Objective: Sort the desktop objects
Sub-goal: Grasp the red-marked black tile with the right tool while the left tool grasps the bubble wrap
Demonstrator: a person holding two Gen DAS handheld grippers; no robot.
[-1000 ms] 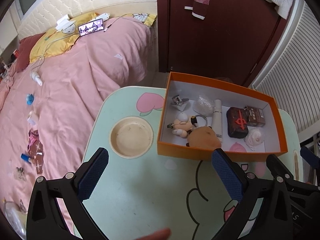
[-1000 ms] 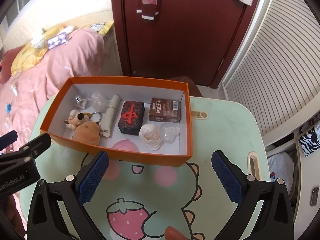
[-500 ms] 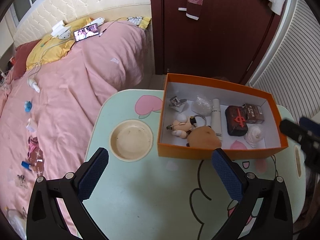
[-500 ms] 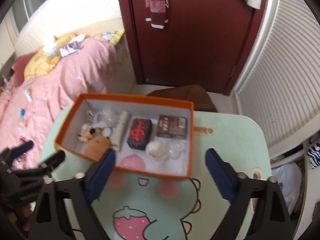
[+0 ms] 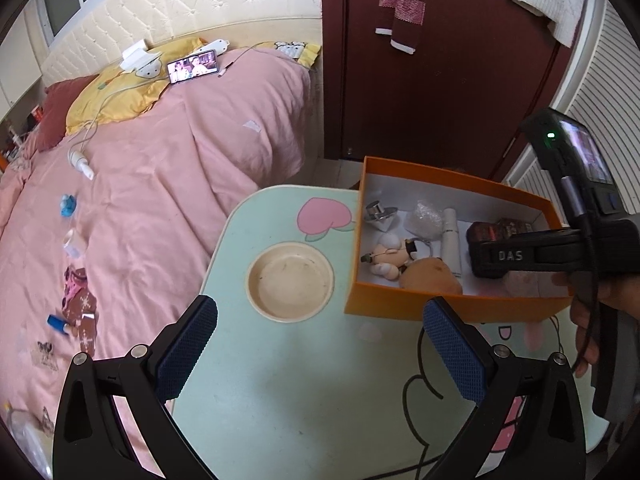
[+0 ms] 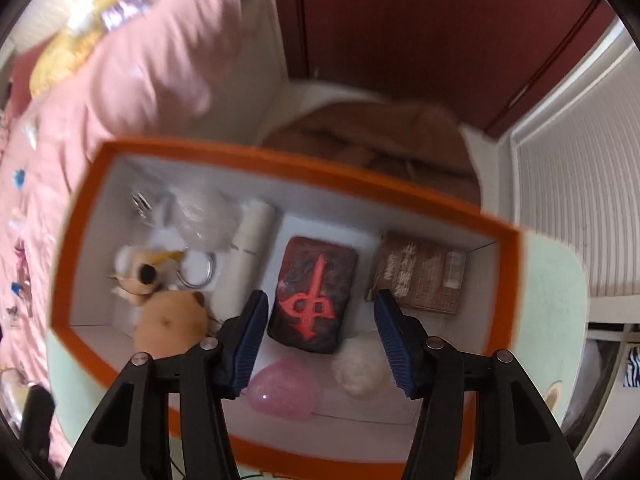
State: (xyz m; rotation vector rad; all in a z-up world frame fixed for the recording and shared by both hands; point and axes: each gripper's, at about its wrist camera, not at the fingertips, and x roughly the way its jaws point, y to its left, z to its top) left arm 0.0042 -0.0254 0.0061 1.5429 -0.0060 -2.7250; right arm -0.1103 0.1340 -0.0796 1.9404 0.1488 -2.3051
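A pink-quilted bed [image 5: 152, 184] runs alongside the pale green cartoon-printed table [image 5: 280, 400]. On the table sits an open orange cardboard box with a white inside [image 6: 288, 160], and just beside it a round cream bowl [image 5: 290, 280]. The right gripper [image 6: 318, 332] points straight down into the box, its jaws closing but not yet touching the dark slab with a red symbol [image 6: 314, 292] between them. The left gripper [image 5: 320, 352] hovers over bare tabletop, fingers wide, holding nothing. In the box's corner lies a brown plush toy [image 6: 172, 328].
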